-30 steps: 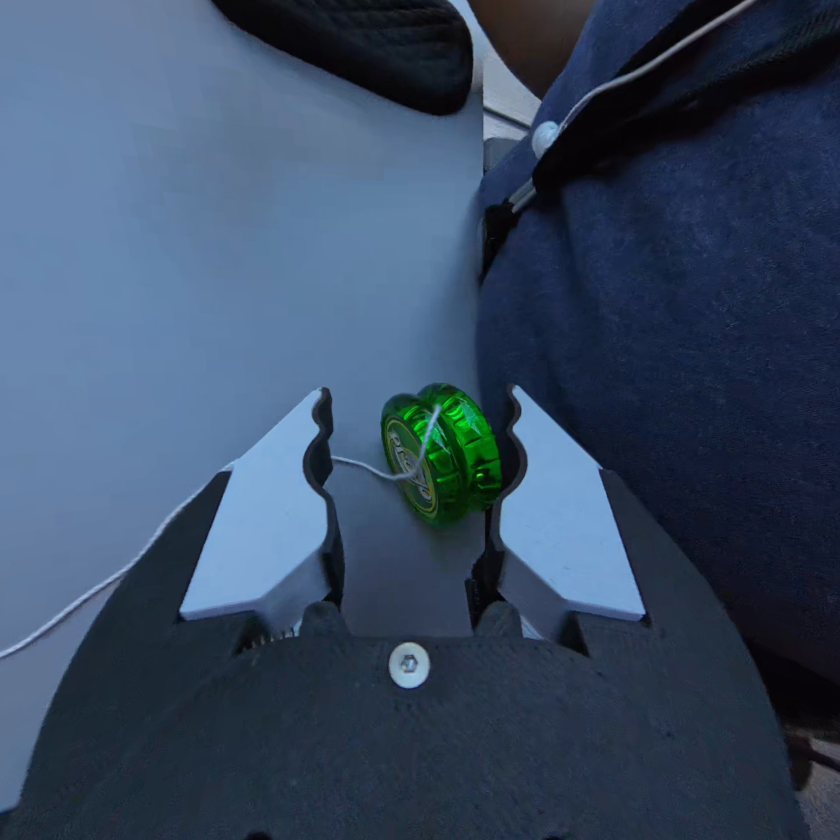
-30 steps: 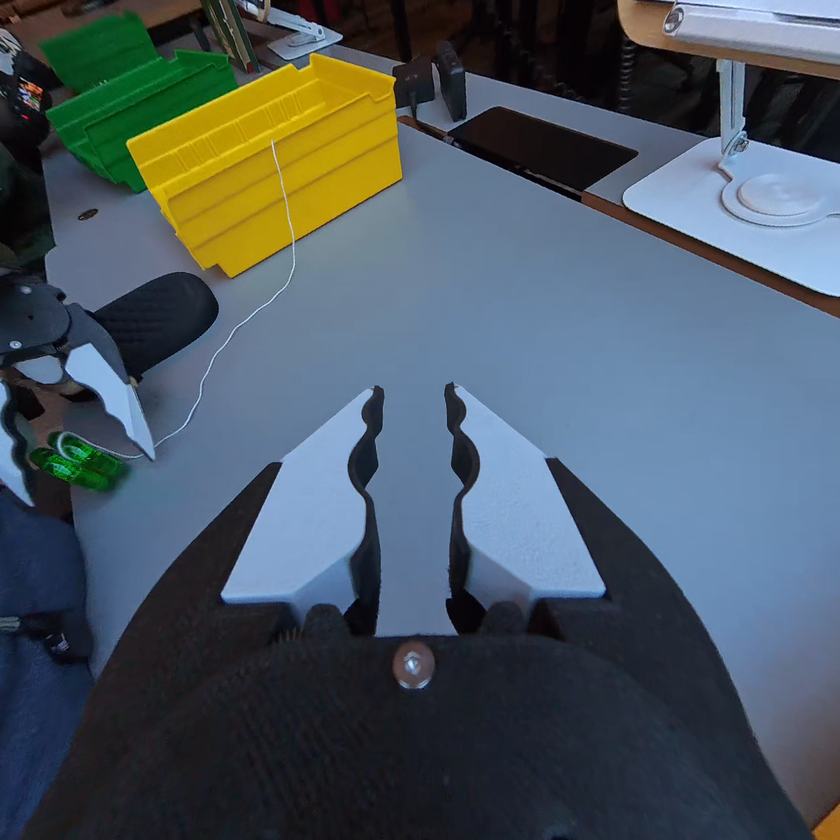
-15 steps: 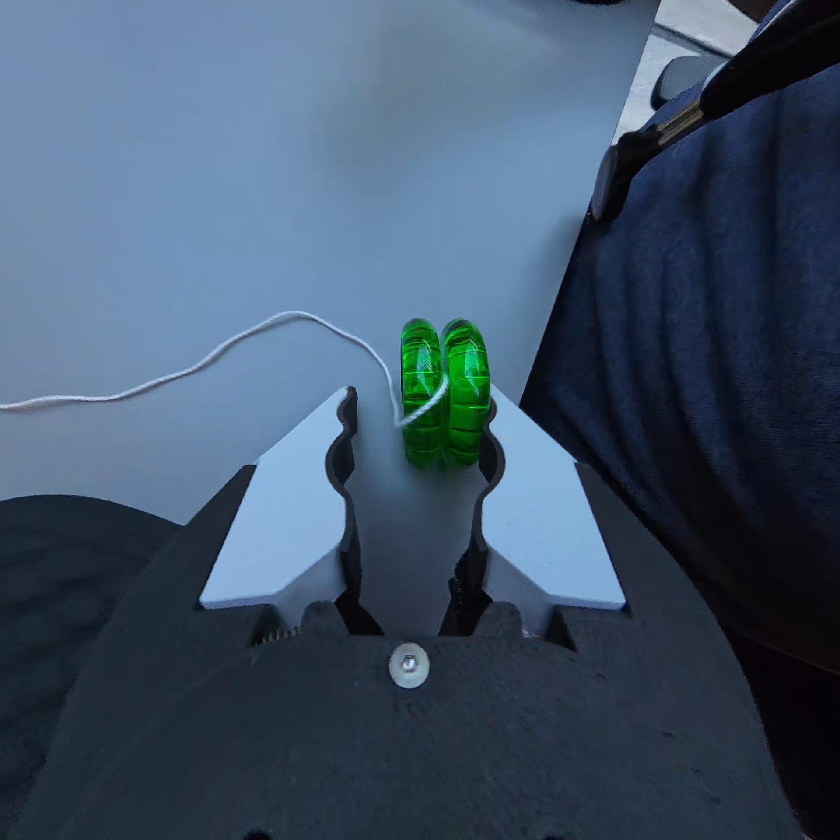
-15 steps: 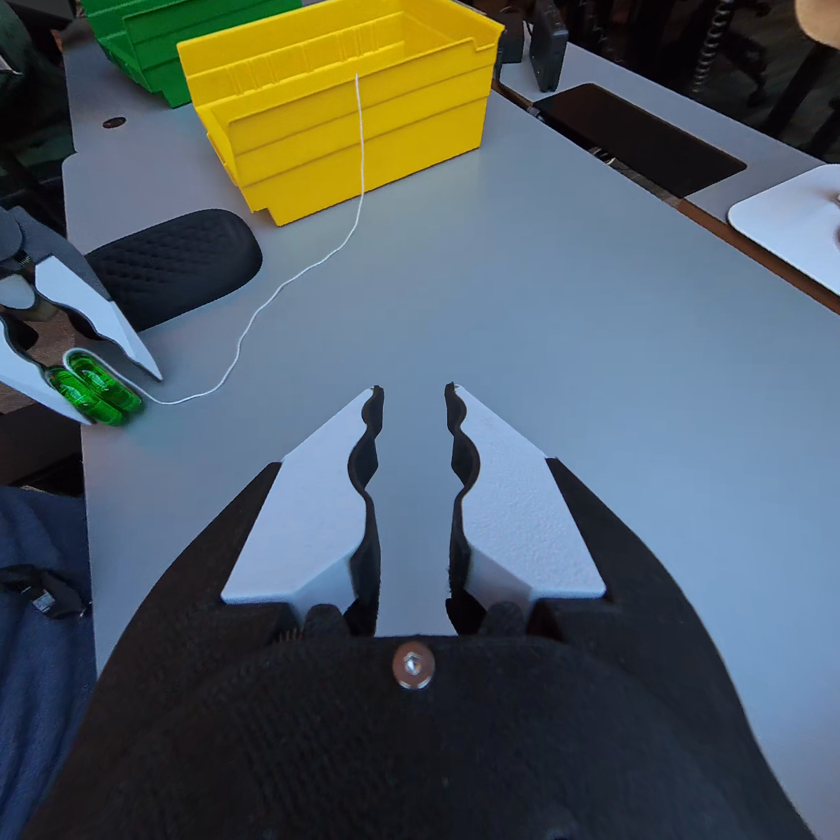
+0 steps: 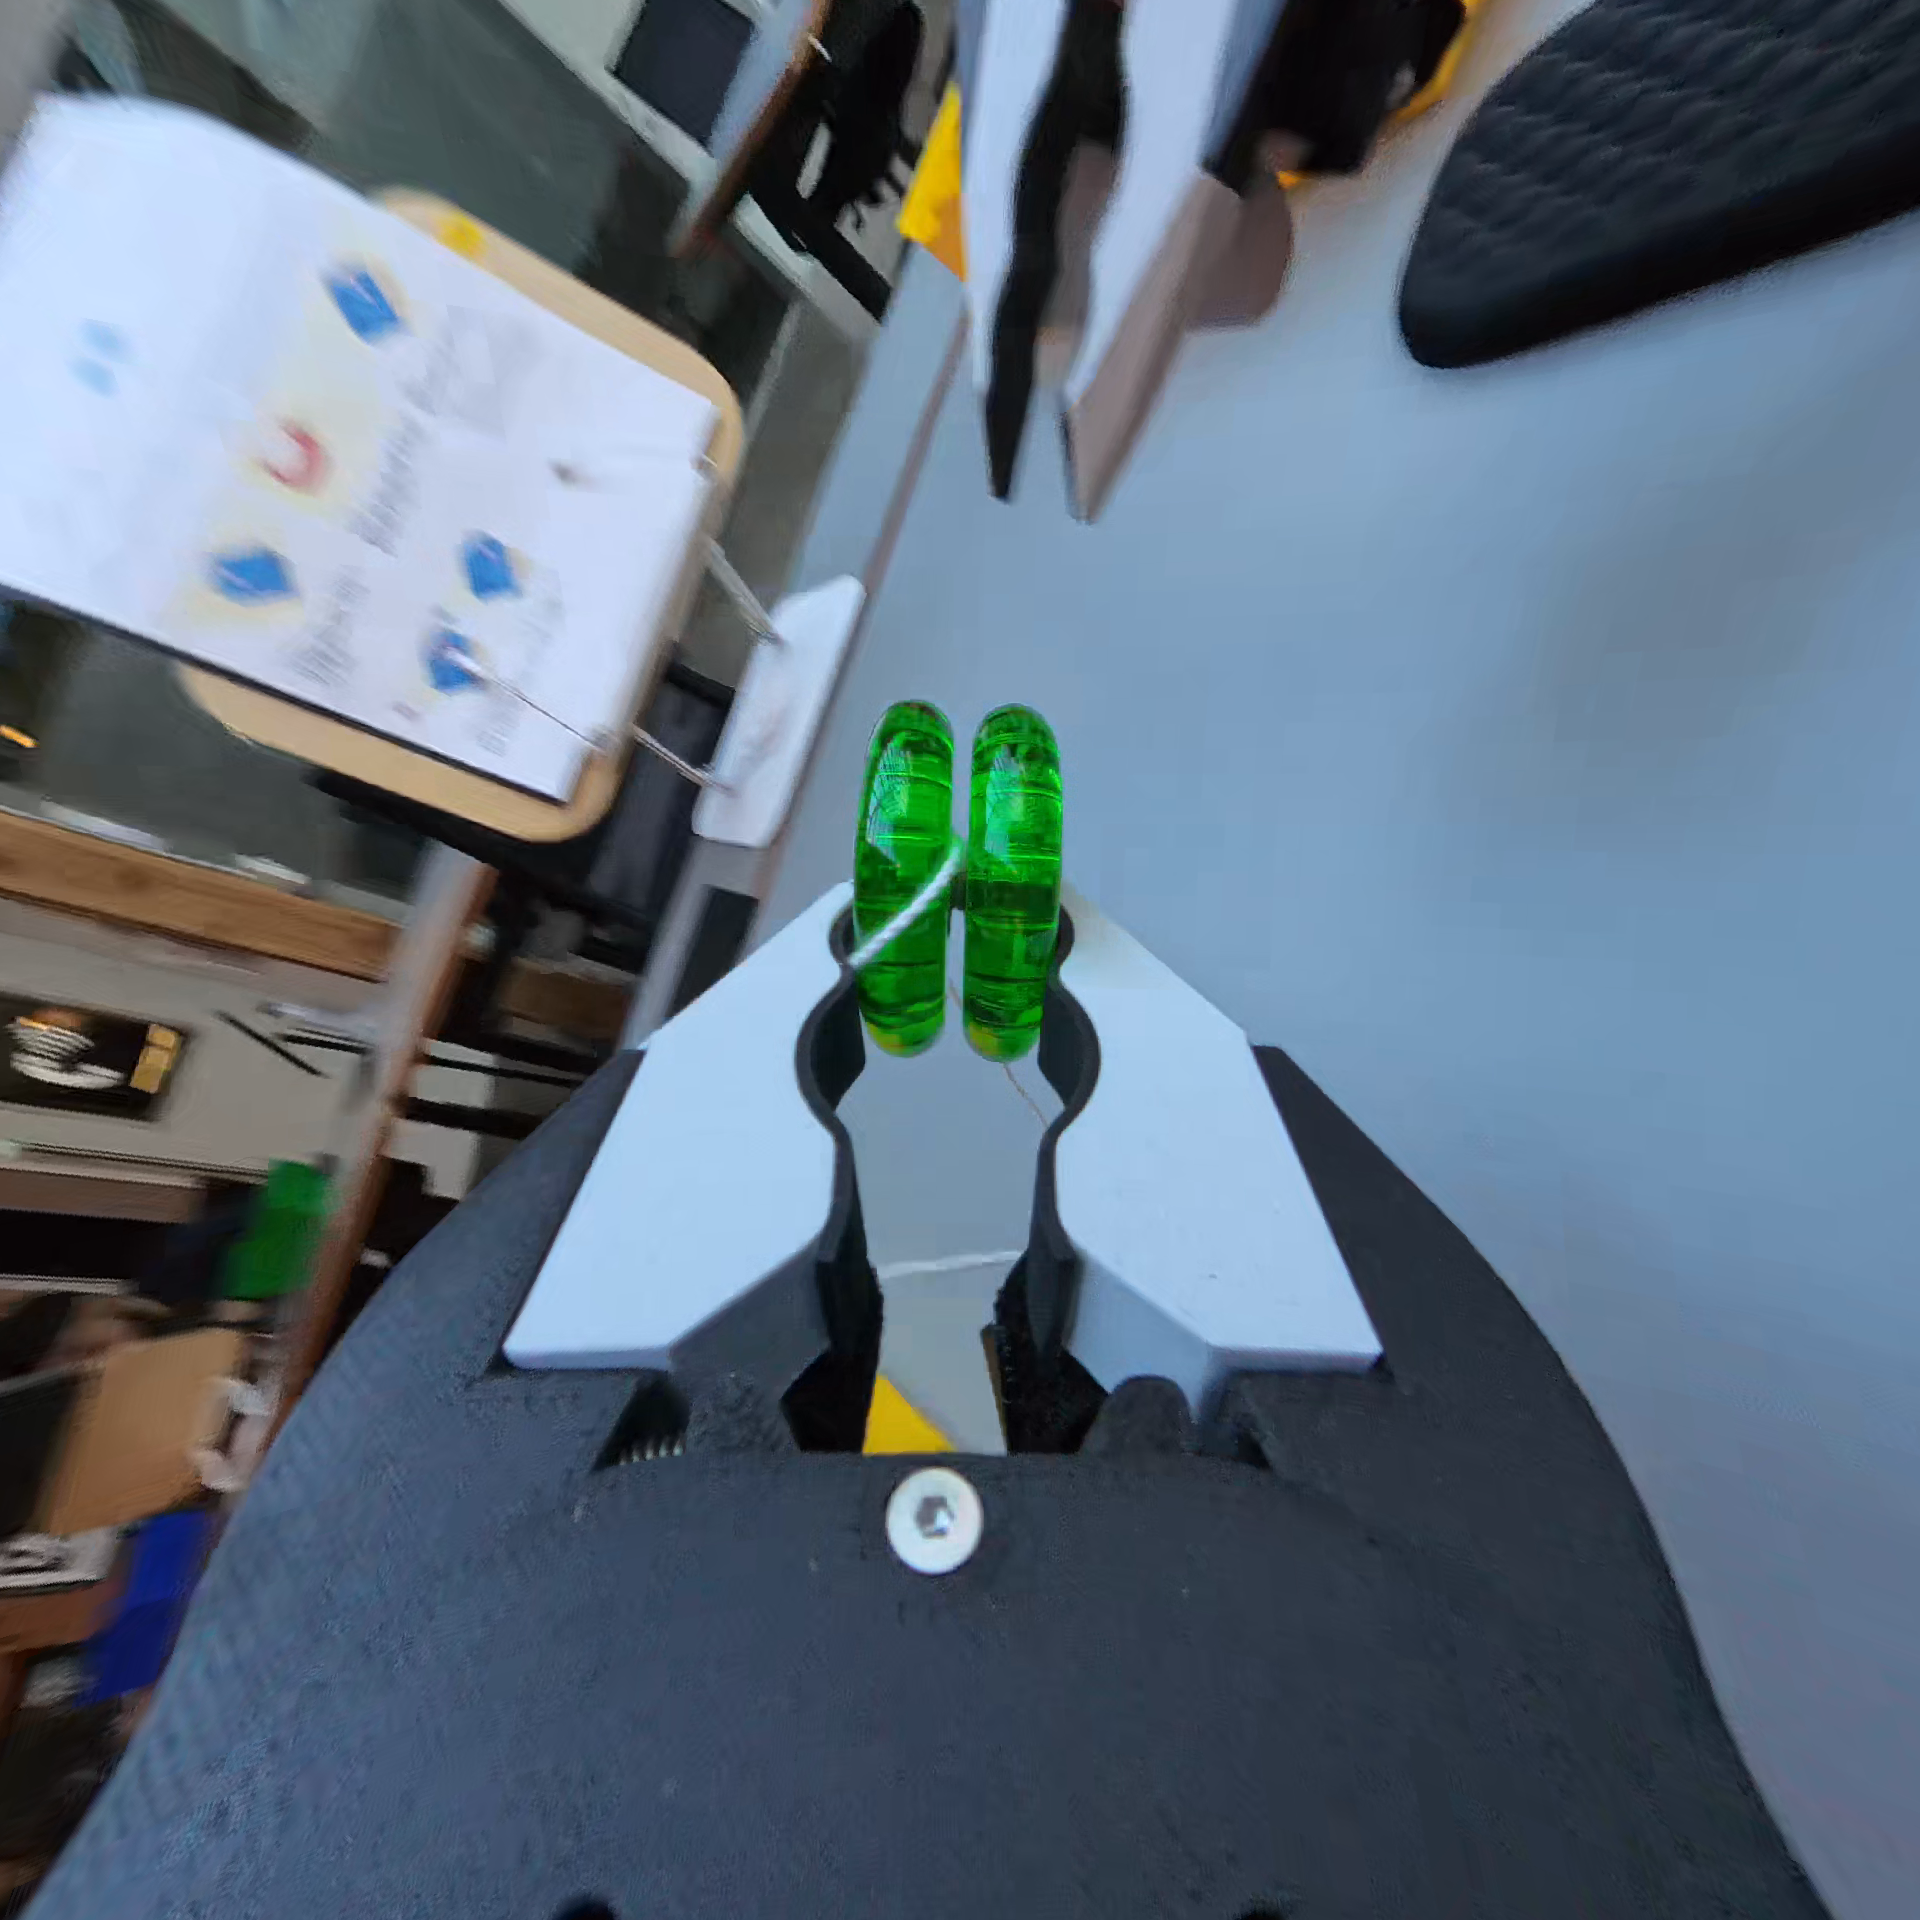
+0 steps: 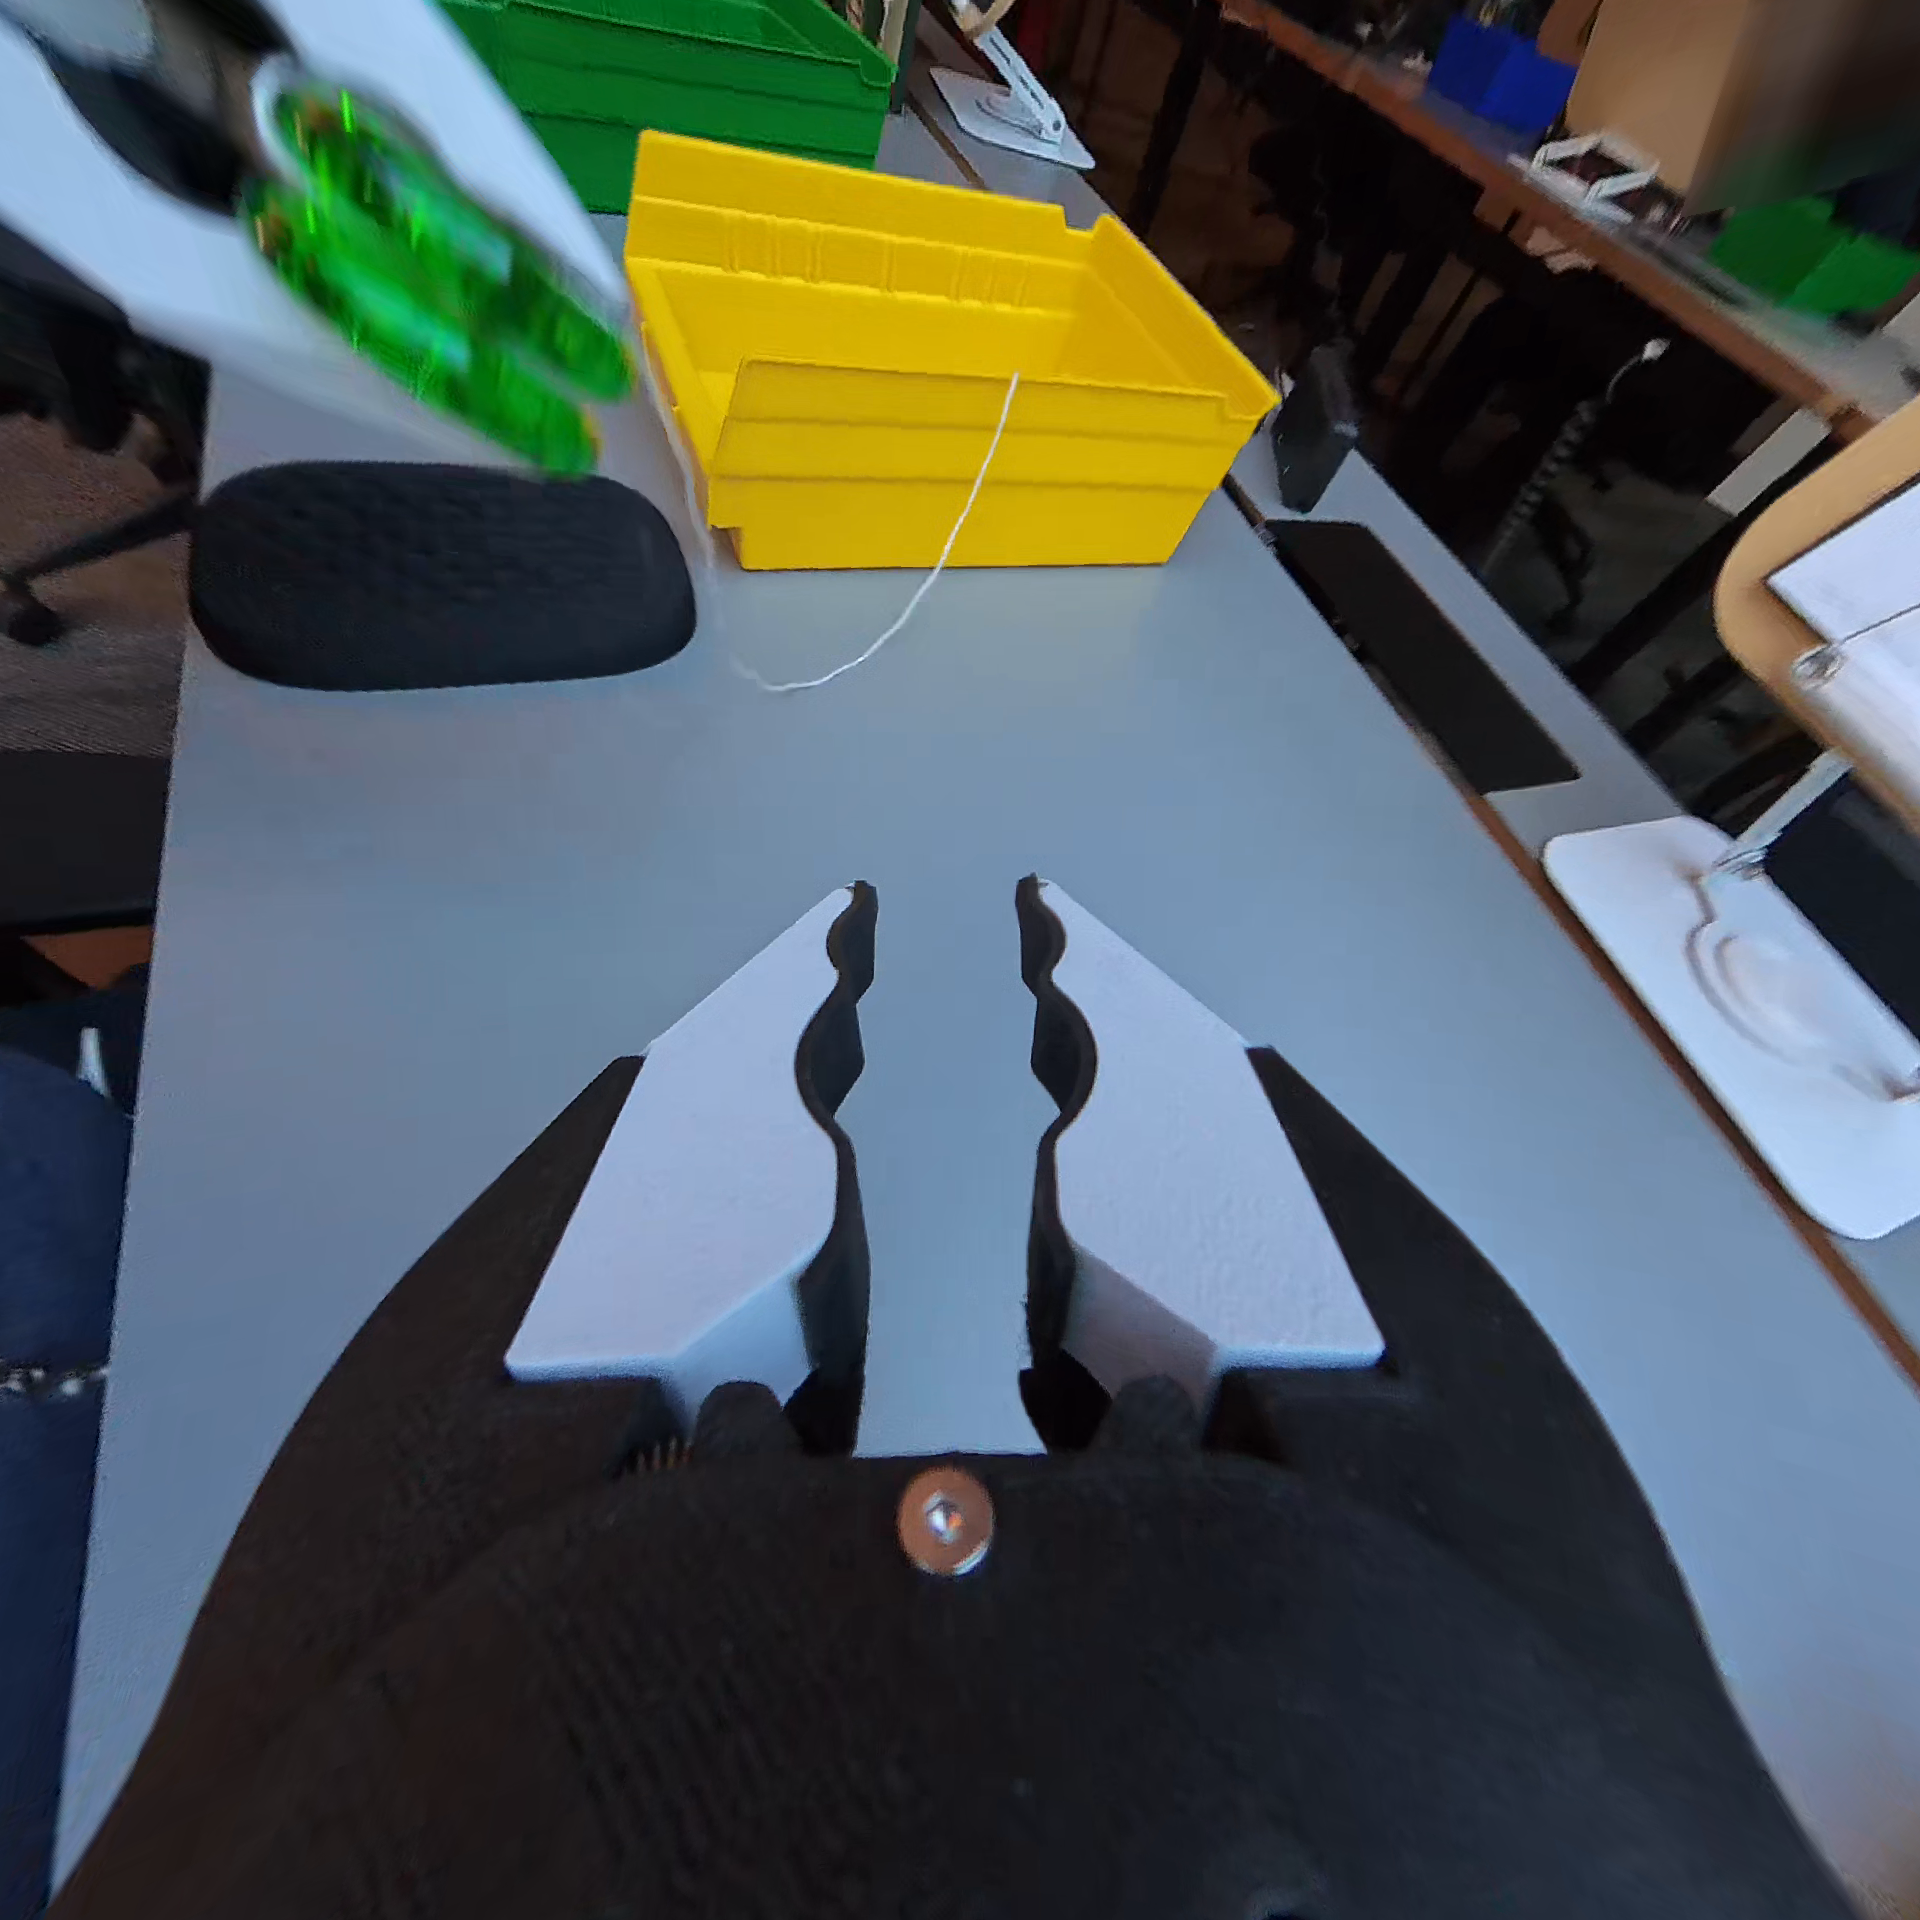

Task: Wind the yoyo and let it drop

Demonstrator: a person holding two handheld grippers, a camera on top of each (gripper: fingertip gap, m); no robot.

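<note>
We hold the green yoyo [image 5: 957, 883] on edge at the tips of our left gripper [image 5: 954, 935], clamped across its two halves, its groove facing out along the fingers and above the grey table [image 6: 1039, 748]. Its white string [image 6: 935, 561] trails slack over the table to the yellow bin [image 6: 935, 416], unwound. Our right gripper [image 6: 943, 888], jaws parted and empty, looks the nearer to that loose string.

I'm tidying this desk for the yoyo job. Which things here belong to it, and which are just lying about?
Part of the job:
- translucent green plastic yoyo
- thin white string
- left gripper, clamped on the yoyo
- right gripper, open and empty

Lying about:
- yellow plastic bin
- green plastic bin
- black padded armrest
</note>
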